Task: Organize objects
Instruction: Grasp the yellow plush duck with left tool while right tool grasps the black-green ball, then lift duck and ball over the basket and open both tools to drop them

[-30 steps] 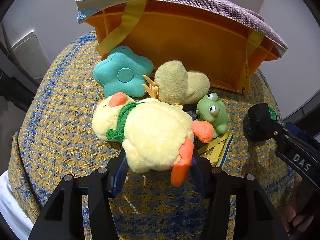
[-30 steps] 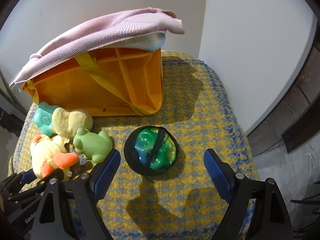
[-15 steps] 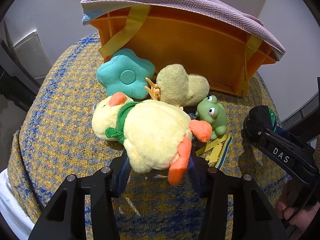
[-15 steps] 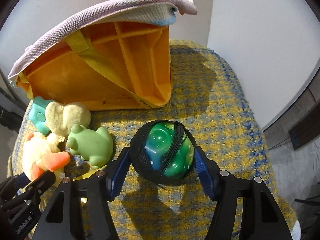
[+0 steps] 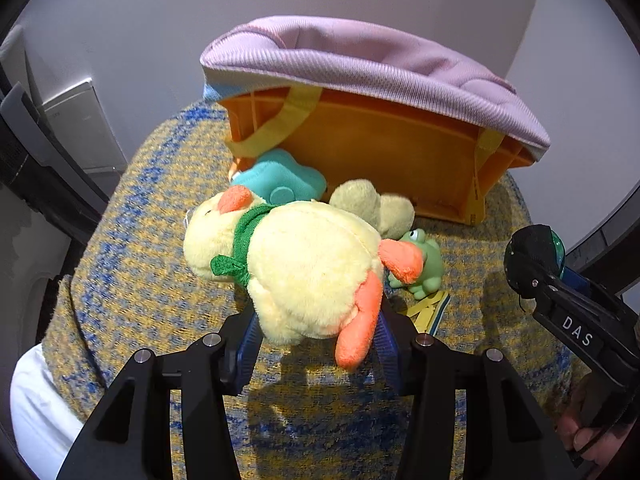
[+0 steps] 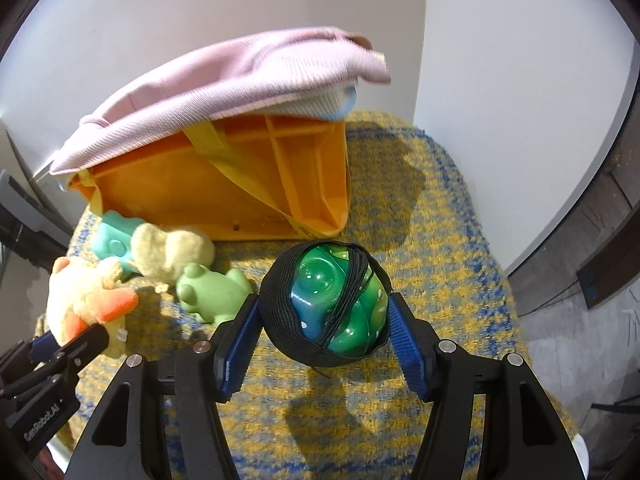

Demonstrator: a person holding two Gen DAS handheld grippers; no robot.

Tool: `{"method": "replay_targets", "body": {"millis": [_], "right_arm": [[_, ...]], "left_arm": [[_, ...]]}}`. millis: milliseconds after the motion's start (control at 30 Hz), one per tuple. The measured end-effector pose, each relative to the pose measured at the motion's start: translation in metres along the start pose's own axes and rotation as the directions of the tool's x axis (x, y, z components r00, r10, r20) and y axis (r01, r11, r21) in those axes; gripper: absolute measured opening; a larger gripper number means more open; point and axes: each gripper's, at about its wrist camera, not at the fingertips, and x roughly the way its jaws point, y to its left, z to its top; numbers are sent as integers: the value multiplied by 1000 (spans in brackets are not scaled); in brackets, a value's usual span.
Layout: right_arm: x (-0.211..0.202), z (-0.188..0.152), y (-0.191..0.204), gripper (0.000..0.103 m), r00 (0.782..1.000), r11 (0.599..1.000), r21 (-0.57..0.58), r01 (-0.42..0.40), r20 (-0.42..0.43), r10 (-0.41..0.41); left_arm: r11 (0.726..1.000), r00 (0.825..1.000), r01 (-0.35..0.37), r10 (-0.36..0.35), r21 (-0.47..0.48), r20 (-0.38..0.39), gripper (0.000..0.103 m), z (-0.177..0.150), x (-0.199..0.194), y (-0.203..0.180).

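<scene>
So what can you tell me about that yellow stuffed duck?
The stuffed duck is a plump plush toy of pale yellow fuzzy fabric, with an orange beak, orange feet and a green scarf knotted at its neck. The left gripper is shut on its lower body, a blue pad pressed into each side. It lies tilted, head to the left, feet toward the camera. It looks lifted off the woven yellow-and-blue cloth, its shadow below. Behind it sit a teal flower cushion and a green frog.

Bright, hard shadows, fisheye warp, slight blur
</scene>
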Motion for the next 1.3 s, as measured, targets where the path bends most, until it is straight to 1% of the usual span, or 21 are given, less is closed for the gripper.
{"method": "replay_targets", "body": {"millis": [133,167,267,300,400,600,800,1100,1300], "right_arm": [[-18,6,7,62,999,1000,-19,-10,30,11],[-22,8,8,62,999,1000,-22,-12,39,13],[-36,17,11,62,997,999,-31,-19,69,22],[-41,21,13,62,996,999,-35,-21,82,24],[-61,28,21,62,993,999,-46,-25,114,30],[-86,42,29,62,986,998,-57,-30,162,39],[-104,57,36,62,979,997,-64,-34,197,46],[-118,83,42,62,967,997,-76,-30,249,48],[-120,103,39,62,960,997,-76,-16,277,36]], "left_arm": [[1000,1000,3,-3,0,31,50,12,-13,0],[1000,999,5,-4,0,37,50,9,-21,9],[1000,998,4,-4,1,65,50,19,-33,10],[1000,997,4,-4,2,74,50,25,-30,17],[1000,994,4,-4,5,106,50,34,-45,23],[1000,988,1,-4,19,157,50,52,-71,19],[999,980,7,-15,44,201,50,74,-87,14],[996,971,23,-42,81,235,50,116,-94,3],[993,970,37,-62,109,234,50,146,-84,-5]]}}
